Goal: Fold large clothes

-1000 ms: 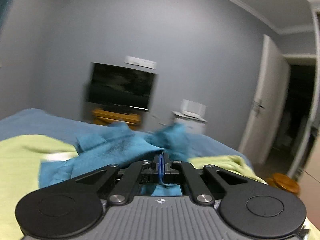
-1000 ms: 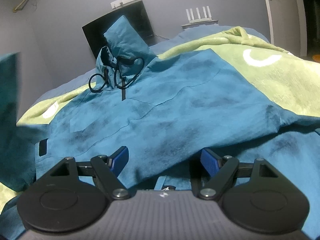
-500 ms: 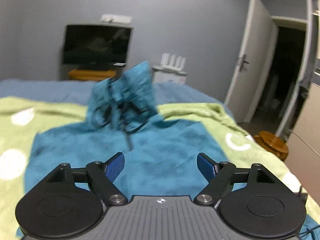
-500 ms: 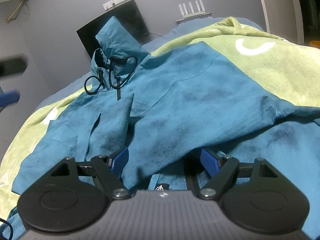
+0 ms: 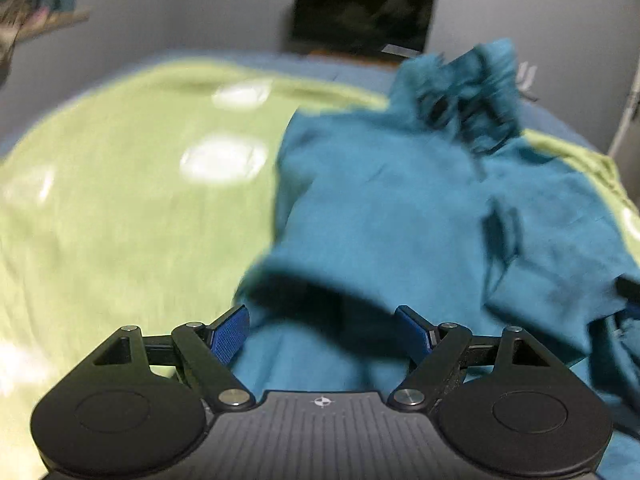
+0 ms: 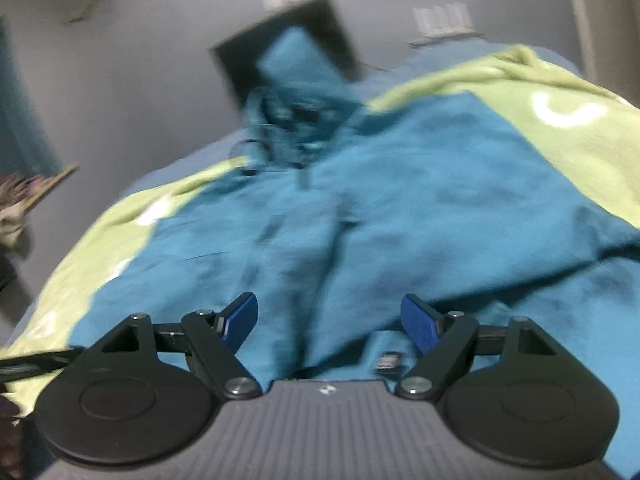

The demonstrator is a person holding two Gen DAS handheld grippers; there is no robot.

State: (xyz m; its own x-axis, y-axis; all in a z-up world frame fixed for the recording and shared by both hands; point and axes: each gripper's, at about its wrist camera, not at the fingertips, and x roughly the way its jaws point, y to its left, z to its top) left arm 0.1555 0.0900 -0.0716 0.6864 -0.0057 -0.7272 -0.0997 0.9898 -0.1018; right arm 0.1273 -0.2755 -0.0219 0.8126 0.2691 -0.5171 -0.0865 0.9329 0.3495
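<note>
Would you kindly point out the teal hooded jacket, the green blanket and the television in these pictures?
teal hooded jacket (image 6: pixel 440 208): right wrist view, on the flat body panel.
green blanket (image 5: pixel 132 216): left wrist view, on the bare stretch left of the jacket.
television (image 5: pixel 362 14): left wrist view, on the middle of the dark screen.

Dim, flat indoor light, bluish cast. Both views motion-blurred ahead of the fingers; gripper bodies stay sharp. Dark shadow under fabric fold between left fingers. Fisheye bends the edges.
</note>
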